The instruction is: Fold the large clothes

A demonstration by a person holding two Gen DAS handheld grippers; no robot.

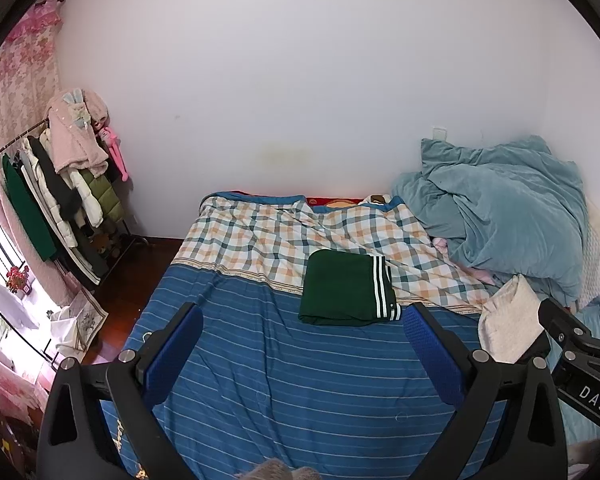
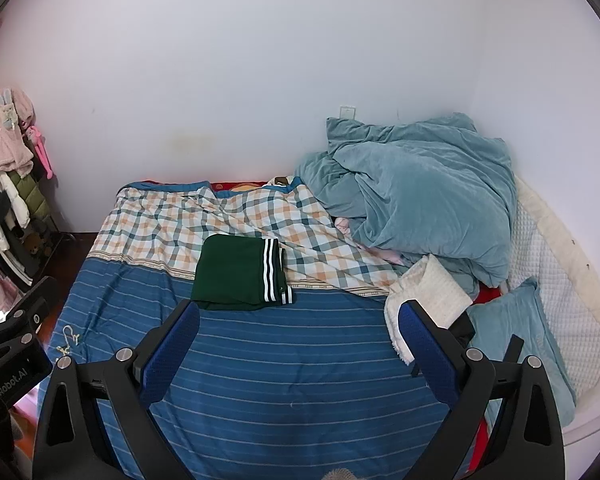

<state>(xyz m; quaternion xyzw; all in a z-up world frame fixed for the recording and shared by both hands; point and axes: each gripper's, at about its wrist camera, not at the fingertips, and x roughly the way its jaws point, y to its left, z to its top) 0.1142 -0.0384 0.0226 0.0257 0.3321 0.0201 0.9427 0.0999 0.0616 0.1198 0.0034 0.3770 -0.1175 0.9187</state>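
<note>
Green garment (image 1: 346, 287) already folded, mid-bed (image 1: 260, 380). Your left gripper (image 1: 302, 356) and right gripper (image 2: 298, 350) both spread, empty. Looks done.

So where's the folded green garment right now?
The folded green garment lies mid-bed, straddling the plaid and blue-striped bedding, left of the white cloth, beyond both open grippers.
</note>
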